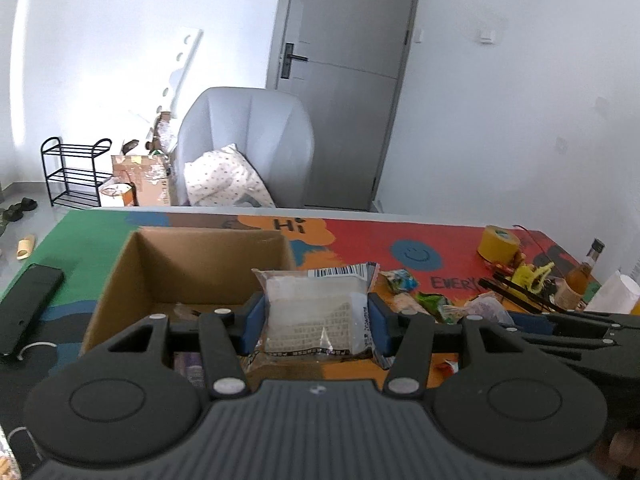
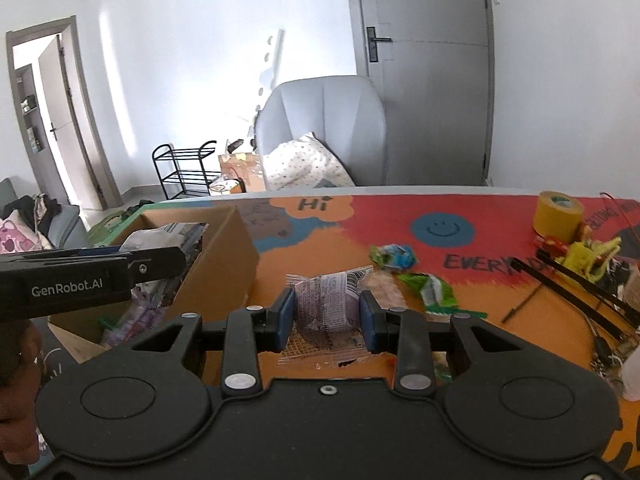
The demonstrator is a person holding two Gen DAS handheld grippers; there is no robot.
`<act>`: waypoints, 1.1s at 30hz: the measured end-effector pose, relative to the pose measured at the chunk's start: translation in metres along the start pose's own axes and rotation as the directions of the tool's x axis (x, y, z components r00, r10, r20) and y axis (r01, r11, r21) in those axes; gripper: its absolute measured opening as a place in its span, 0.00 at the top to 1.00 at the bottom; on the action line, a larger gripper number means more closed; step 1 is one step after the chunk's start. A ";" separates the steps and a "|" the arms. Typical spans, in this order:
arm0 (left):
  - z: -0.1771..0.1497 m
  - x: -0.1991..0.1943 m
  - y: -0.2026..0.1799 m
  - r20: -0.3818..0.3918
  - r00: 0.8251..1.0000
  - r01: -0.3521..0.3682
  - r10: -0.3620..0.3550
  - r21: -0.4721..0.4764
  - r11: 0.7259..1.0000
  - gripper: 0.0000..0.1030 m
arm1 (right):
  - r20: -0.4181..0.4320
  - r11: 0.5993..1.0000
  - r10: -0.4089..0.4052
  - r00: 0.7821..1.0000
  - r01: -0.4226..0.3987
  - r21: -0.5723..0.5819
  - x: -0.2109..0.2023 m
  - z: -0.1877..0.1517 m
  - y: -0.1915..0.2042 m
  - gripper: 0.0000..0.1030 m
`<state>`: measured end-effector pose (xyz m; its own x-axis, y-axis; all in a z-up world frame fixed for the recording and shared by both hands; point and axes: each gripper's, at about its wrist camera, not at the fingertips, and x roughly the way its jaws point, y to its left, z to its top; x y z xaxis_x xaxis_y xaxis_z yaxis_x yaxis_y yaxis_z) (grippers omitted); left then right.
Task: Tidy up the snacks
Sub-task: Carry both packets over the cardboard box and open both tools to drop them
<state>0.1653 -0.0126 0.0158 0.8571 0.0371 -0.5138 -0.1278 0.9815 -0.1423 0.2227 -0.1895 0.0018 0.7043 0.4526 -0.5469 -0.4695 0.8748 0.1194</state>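
Observation:
My left gripper point(image 1: 316, 322) is shut on a clear packet of pale wafer snack point(image 1: 320, 312) and holds it above the right edge of the open cardboard box point(image 1: 200, 264). My right gripper point(image 2: 327, 318) is shut on a clear purple-tinted snack packet point(image 2: 328, 304) and holds it just above the orange table, right of the box point(image 2: 224, 264). The box holds several snack packets point(image 2: 168, 236). The left gripper's side point(image 2: 92, 276) shows over the box in the right wrist view. Loose snacks lie on the table: a blue-green one point(image 2: 392, 256) and a green one point(image 2: 434, 290).
A colourful mat covers the table point(image 2: 360, 220). A yellow tape roll point(image 2: 558, 212), black sticks point(image 2: 576, 284) and small clutter sit at the right. A black phone point(image 1: 28, 308) lies left of the box. A bottle point(image 1: 584, 268) stands far right. A grey chair point(image 1: 248, 140) is behind.

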 end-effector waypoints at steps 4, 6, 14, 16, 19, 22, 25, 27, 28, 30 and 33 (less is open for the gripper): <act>0.002 -0.004 0.012 0.006 1.000 -0.023 0.023 -0.015 1.000 0.49 | 0.007 1.000 0.016 1.000 -0.016 -0.016 0.003 0.004 0.011 0.69; 0.002 -0.005 0.018 0.008 0.999 -0.034 0.034 -0.023 0.999 0.49 | 0.010 1.000 0.023 1.000 -0.022 -0.022 0.004 0.005 0.016 0.69; 0.001 -0.005 0.042 -0.003 0.997 -0.072 0.072 -0.060 0.996 0.49 | 0.014 0.998 0.046 0.999 -0.046 -0.044 0.012 0.012 0.034 0.69; 0.000 -0.004 0.048 -0.007 0.997 -0.079 0.079 -0.069 0.994 0.49 | 0.015 0.997 0.052 0.999 -0.051 -0.050 0.013 0.015 0.038 0.69; 0.000 -0.004 0.055 -0.011 0.996 -0.091 0.091 -0.082 0.992 0.49 | 0.017 0.997 0.060 0.998 -0.059 -0.059 0.016 0.017 0.043 0.69; 0.000 -0.003 0.063 -0.014 0.995 -0.102 0.101 -0.092 0.991 0.49 | 0.016 0.996 0.068 0.998 -0.066 -0.064 0.019 0.019 0.049 0.69; -0.002 -0.002 0.069 -0.027 0.994 -0.110 0.108 -0.104 0.988 0.48 | 0.014 0.995 0.076 0.997 -0.075 -0.072 0.022 0.020 0.056 0.69; -0.002 -0.001 0.074 -0.040 0.993 -0.114 0.110 -0.114 0.987 0.47 | 0.012 0.994 0.082 0.997 -0.081 -0.077 0.023 0.021 0.060 0.69; -0.002 -0.001 0.076 -0.038 0.993 -0.118 0.114 -0.120 0.986 0.47 | 0.012 0.993 0.085 0.996 -0.084 -0.078 0.024 0.022 0.062 0.69; -0.002 -0.005 0.080 -0.028 0.992 -0.124 0.121 -0.123 0.985 0.44 | 0.011 0.992 0.094 0.996 -0.093 -0.082 0.026 0.024 0.066 0.69; 0.000 -0.009 0.085 -0.018 0.992 -0.129 0.127 -0.131 0.983 0.43 | 0.012 0.990 0.111 0.994 -0.109 -0.092 0.027 0.026 0.073 0.69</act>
<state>0.1467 0.0702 0.0081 0.8247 0.1582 -0.5430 -0.3011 0.9355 -0.1846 0.2209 -0.1086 0.0169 0.6541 0.5489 -0.5205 -0.5906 0.8005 0.1019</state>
